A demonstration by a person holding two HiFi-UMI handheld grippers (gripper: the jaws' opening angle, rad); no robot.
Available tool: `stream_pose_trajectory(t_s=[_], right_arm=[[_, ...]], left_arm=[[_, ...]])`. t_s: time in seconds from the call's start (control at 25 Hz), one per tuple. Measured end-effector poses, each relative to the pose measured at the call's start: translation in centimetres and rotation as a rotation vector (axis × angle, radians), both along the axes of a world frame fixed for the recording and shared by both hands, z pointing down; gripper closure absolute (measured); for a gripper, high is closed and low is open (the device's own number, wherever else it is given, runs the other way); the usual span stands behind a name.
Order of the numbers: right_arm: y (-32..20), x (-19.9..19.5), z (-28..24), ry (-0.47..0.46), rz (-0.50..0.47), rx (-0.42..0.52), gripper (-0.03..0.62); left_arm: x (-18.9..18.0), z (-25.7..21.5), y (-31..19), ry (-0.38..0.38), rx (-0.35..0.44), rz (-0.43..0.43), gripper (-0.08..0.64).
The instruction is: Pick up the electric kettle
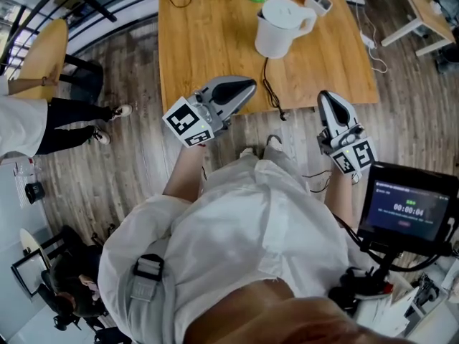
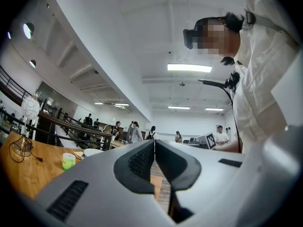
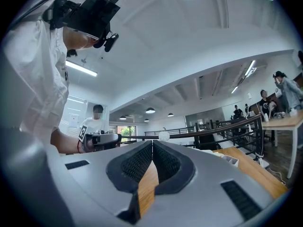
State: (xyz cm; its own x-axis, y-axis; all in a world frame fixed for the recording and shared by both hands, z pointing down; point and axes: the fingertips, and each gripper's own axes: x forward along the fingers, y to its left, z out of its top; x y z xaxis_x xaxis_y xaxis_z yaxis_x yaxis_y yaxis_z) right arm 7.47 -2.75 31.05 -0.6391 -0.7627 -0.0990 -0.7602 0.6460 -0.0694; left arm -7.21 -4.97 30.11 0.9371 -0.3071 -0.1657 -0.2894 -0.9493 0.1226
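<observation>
Electric kettle (image 1: 281,27): on table (image 1: 208,49), apart, ahead | left claw (image 1: 251,84): pressed together | right claw (image 1: 323,94): pressed together

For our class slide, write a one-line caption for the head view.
Shut and empty, the left gripper and right gripper hover at the edge of the table, short of the white kettle.

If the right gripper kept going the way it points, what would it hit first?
Probably the white electric kettle on the wooden table. The right gripper, jaws shut, aims roughly at it, though height is unclear.
</observation>
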Motion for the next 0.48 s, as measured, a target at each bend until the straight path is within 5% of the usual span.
stream_pose_trajectory(t_s=[0.48], right_arm=[[-5.1, 2.6, 2.9, -0.011, -0.098, -0.051, 0.581]], left_arm=[[2.8, 1.4, -3.6, -0.039, -0.005, -0.014, 0.552]])
